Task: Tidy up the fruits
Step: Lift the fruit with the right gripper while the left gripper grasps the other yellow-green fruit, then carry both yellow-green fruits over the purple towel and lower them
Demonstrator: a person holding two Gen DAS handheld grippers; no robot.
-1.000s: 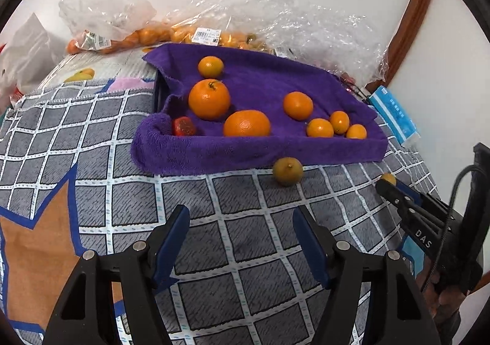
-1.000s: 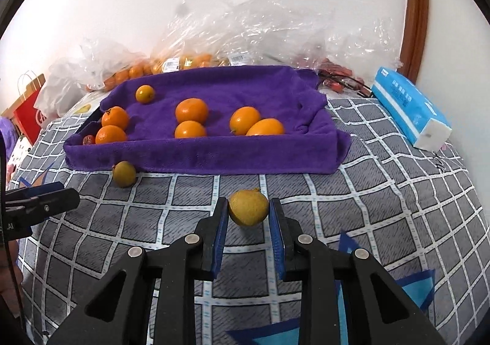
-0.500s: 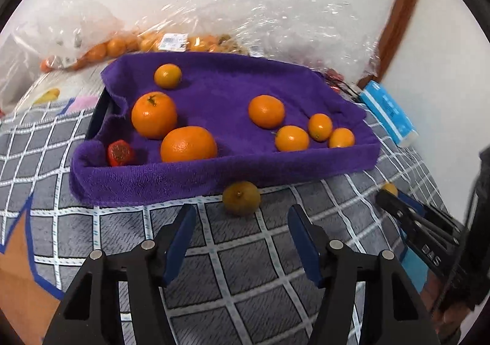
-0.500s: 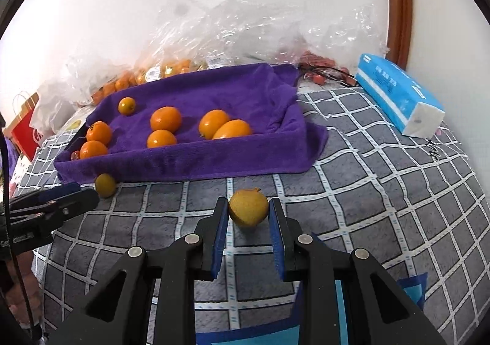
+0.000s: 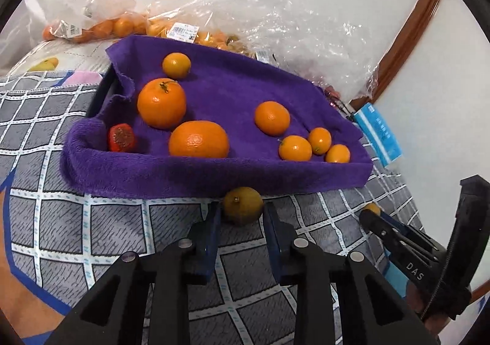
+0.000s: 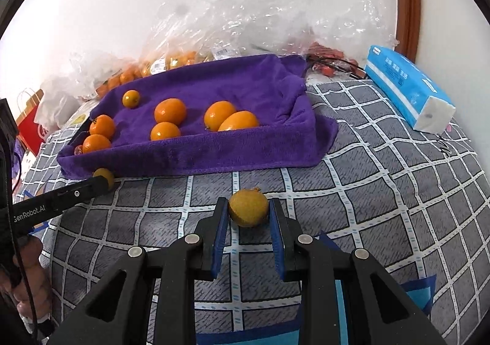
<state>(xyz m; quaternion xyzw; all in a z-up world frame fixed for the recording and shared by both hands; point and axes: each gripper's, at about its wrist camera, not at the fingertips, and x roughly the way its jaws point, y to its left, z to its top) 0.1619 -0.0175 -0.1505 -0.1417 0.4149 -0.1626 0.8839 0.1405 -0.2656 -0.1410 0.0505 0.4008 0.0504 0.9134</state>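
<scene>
A tray lined with a purple towel (image 5: pixel 159 173) (image 6: pixel 245 152) holds several oranges and small citrus fruits, plus one red fruit (image 5: pixel 121 138) at its left end. My left gripper (image 5: pixel 242 213) has closed in around a yellow-green citrus fruit (image 5: pixel 243 204) that lies on the checked blanket against the tray's front edge; its blue pads sit at the fruit's sides. My right gripper (image 6: pixel 248 211) is shut on a yellow citrus fruit (image 6: pixel 248 207) and holds it in front of the tray. The left gripper and its fruit also show in the right wrist view (image 6: pixel 104 178).
Clear plastic bags with more oranges (image 5: pixel 122 24) lie behind the tray against the wall. A blue tissue pack (image 6: pixel 407 87) lies to the right of the tray. A red paper bag (image 6: pixel 30 121) stands at the far left. A grey checked blanket (image 6: pixel 382 179) covers the surface.
My left gripper moved forward to the yellow-green fruit by the tray and narrowed its jaws around it. My right gripper kept hold of its yellow fruit and shifted slightly.
</scene>
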